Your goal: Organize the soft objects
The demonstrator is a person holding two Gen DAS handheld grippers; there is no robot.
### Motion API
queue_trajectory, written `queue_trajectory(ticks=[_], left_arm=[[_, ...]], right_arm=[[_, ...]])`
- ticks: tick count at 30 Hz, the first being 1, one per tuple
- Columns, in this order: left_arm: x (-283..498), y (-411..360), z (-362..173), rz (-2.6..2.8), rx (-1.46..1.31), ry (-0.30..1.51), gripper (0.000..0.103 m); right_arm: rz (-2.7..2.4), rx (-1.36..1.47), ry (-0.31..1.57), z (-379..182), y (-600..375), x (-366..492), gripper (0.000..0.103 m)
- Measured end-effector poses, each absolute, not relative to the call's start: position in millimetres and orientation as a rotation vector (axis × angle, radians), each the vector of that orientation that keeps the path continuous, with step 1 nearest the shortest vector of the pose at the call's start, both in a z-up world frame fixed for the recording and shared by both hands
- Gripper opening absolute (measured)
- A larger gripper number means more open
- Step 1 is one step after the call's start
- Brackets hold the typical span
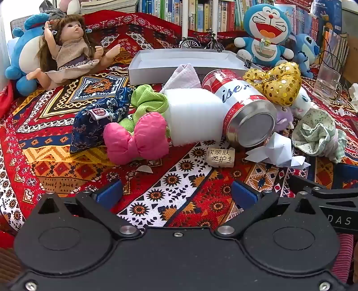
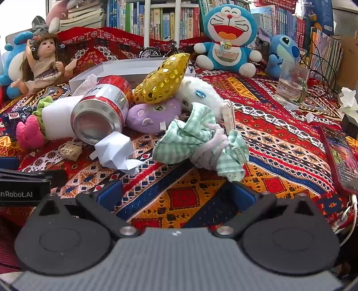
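Bookshelves back a counter under patterned cloth. Left wrist view: left claw (image 1: 176, 192) spread, empty; pink bow (image 1: 137, 137) ahead, slightly left, long axis crosswise. Right wrist view: right claw (image 2: 176, 192) spread, empty; green checked cloth (image 2: 201, 143) just ahead, nearer; purple plush (image 2: 154, 115), barely visible from left, shows here.

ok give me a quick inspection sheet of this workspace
surface: patterned red cloth.
job's things: pink bow, gold sequin heart, purple plush, green checked cloth piled before white box.
clutter: tipped can, crumpled paper, glass mug, phone.
grippers: left gripper and right gripper open, empty.
cables: white cable by phone.
surroundings: bookshelf, Doraemon plush, doll.
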State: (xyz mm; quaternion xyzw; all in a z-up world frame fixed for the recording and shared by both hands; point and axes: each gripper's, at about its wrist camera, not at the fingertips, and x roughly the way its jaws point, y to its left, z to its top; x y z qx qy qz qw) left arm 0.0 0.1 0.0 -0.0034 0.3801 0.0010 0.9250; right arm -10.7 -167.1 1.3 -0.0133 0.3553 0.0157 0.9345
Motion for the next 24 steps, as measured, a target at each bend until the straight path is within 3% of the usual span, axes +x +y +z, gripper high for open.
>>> queue_trajectory(ticks=[24], left_arm=[[0.0,-0.1,-0.1,0.005,-0.001,0.781,0.103]], right_arm=[[0.032,-0.029,0.735,1.7,-167.0,-9.5,0.103]])
